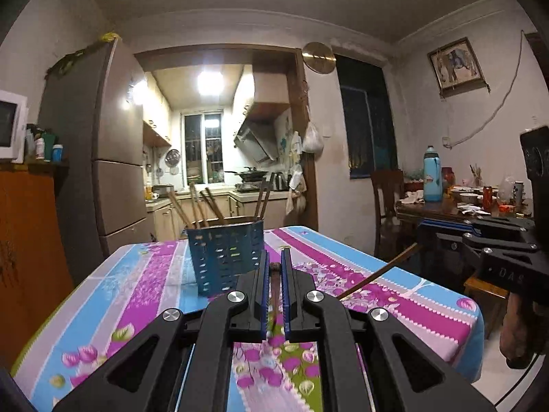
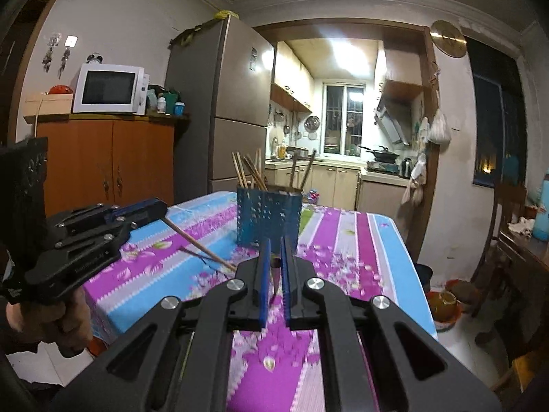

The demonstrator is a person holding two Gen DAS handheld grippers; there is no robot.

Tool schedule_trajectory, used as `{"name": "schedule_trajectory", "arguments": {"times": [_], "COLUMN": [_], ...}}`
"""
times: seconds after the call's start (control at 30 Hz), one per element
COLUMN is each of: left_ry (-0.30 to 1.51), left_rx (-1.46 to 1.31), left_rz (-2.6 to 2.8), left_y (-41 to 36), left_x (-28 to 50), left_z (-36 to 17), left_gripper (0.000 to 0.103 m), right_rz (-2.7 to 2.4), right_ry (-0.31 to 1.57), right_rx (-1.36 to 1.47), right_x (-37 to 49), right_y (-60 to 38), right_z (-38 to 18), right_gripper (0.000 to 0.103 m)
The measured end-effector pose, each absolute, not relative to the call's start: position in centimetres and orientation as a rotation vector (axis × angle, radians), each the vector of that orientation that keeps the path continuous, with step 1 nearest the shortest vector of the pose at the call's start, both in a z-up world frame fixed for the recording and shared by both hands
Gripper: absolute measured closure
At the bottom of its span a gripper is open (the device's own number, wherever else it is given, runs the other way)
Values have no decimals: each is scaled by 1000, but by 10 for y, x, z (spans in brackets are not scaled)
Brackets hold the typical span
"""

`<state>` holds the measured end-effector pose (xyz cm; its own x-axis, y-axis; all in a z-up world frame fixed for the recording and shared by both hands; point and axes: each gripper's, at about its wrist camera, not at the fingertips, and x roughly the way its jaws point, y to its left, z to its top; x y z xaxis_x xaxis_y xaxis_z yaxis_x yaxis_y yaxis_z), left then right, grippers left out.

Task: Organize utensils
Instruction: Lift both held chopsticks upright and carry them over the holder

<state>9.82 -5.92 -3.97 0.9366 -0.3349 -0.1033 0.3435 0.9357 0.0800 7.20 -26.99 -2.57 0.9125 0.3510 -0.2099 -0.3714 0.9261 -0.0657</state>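
So both grippers each clamp one chopstick above the table (image 1: 394,295). Left gripper (image 1: 274,267): jaws narrow, pinched on a dark brown chopstick (image 1: 275,274), seen nearly end-on in left wrist view, long axis running down and twd the camera btw the blue pads. In right wrist view the same stick (image 2: 200,249) shows side-on at left-center, sticking out of the left gripper (image 2: 151,211) and slanting down to lower right, tip just above the cloth near frame center. Right gripper (image 2: 275,254): jaws narrow too, holding a 2nd chopstick (image 2: 275,269), end-on, pointing down. In left wrist view that stick (image 1: 377,273) slants from the right gripper (image 1: 429,228) at right-center down to lower left, tip near the cloth. Blue perforated holder (image 1: 224,255) stands upright on the floral striped cloth, just beyond the fingertips in both views, center frame; several wooden chopsticks (image 1: 202,206) lean in it, tops fanned left and right. Holder is directly ahead of both grippers, nothing btw. Around: fridge (image 2: 219,103) upper center-left, microwave (image 2: 109,87) on an orange cabinet (image 2: 109,168) at left, kitchen doorway behind, cluttered side table (image 1: 463,206) w/ a blue bottle (image 1: 432,173) at right edge.
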Motion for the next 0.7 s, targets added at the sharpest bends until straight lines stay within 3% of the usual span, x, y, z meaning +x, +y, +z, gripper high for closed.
{"name": "schedule_trajectory", "arguments": {"times": [0.7], "left_ry": [153], "left_rx": [108], "left_rz": [-356], "left_y": [-56], "left_x": [147], "left_z": [33], "left_gripper": [95], "right_rz": [431], "right_ry": [310], "right_rx": [-51], "right_x": [155], "right_y": [-262], "right_z": [37], "right_gripper": [98]}}
